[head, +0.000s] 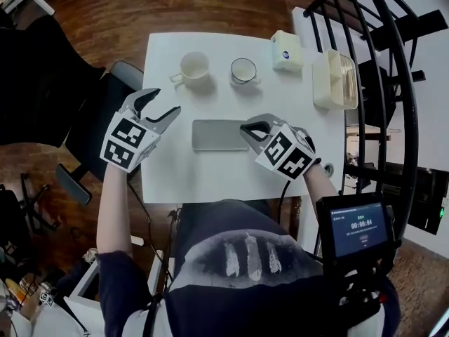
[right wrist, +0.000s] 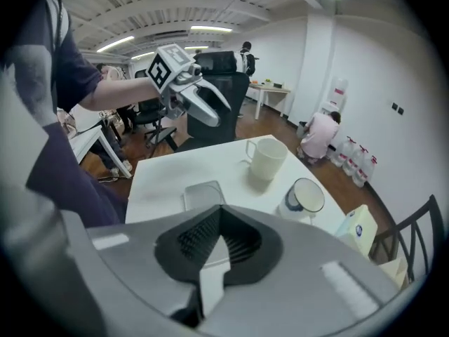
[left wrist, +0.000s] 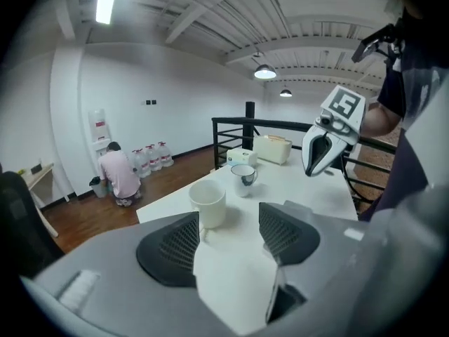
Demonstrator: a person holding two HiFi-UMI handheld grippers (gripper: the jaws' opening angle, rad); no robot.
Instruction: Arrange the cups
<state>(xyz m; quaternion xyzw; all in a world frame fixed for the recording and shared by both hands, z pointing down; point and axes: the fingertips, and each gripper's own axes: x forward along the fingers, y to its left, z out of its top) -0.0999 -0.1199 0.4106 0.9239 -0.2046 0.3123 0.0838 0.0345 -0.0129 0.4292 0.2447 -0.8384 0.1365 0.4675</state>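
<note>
Two cups stand at the back of the white table [head: 175, 177]: a cream mug [head: 194, 67] [left wrist: 208, 202] [right wrist: 266, 159] on the left and a white cup with a dark rim [head: 243, 70] [left wrist: 243, 177] [right wrist: 303, 198] to its right. My left gripper [head: 162, 103] [left wrist: 228, 234] hovers over the table's left edge, open and empty, pointing toward the cream mug. My right gripper [head: 248, 127] [right wrist: 219, 241] is shut with nothing in it, its tip over the right end of a flat grey tray [head: 219, 134] [right wrist: 203, 194].
A small white tissue box [head: 286, 50] [left wrist: 240, 156] and a cream slatted container [head: 334, 79] [left wrist: 273, 148] stand at the back right. A black railing [head: 382, 55] runs along the table's right side. A black office chair [head: 84, 128] is at the left. A person crouches by water bottles [left wrist: 149, 158] far off.
</note>
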